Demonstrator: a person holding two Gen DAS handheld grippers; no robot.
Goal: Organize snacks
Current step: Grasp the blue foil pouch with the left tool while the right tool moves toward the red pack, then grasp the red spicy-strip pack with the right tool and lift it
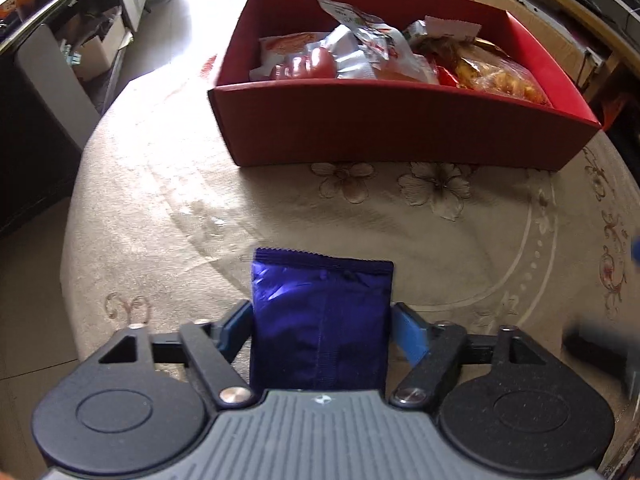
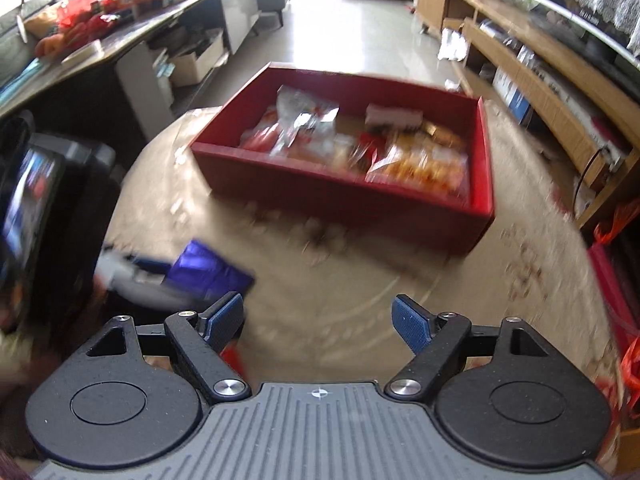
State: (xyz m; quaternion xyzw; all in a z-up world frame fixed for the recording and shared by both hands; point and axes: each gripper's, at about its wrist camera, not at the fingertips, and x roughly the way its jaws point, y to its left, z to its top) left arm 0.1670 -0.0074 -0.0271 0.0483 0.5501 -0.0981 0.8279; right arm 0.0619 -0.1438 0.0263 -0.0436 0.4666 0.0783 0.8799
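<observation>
While I look down my left hand-held gripper (image 1: 322, 332), the blue pack (image 1: 320, 320) sits right between its two blue pads (image 1: 410, 336). The pads are at the pack's two sides. They look like they touch it, so I think I have a grip on it, but I cannot be sure how tight it is. The pack is on or just above the table (image 1: 160, 220), near my edge of it. I cannot tell if it is lifted yet.

The pack's long way points away from me, the same way my left hand-held gripper points. Its crimped end is the far end. That end points at the red box (image 1: 400, 128).

The red box is straight ahead, at the far side of the table, well apart from the pack. It is open on top and has many snacks (image 1: 360, 56) in it already. So I think the next move is up and forward, over the near wall of the box.

My right hand-held gripper (image 2: 318, 320) is open and holds nothing. In its view, which is blurry, the blue pack (image 2: 212, 272) is off to its left, with my left hand-held gripper on it. My left hand is the near one for this pack.
</observation>
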